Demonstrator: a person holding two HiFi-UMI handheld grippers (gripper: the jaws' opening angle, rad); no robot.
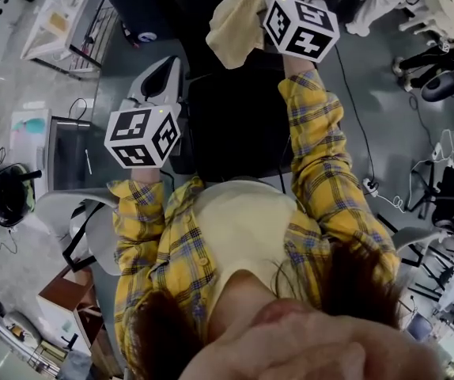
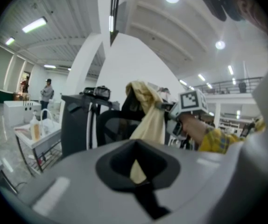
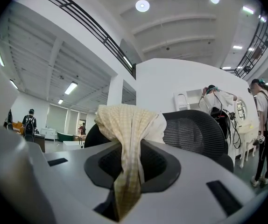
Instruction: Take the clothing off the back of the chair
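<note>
A black mesh office chair [image 3: 197, 129] carries the pale yellow checked garment [image 3: 130, 120], bunched at the top of its back. The right gripper [image 3: 124, 195] is clamped on a hanging fold of the garment. The left gripper [image 1: 162, 76], jaws together and empty, hovers near the chair.

At nine o'clock in your head view sits a round black pot [image 1: 7, 195], at ten a white wire cart [image 1: 57, 26], and at two a black cable [image 1: 352, 105] on the floor [image 1: 385, 125]. Your left gripper view shows a distant person [image 2: 46, 91] at nine o'clock, with a white trolley with bottles [image 2: 35, 130] just below. Your right gripper view shows a person in white [image 3: 216, 99] at three o'clock and a round ceiling light [image 3: 142, 5] at twelve.
</note>
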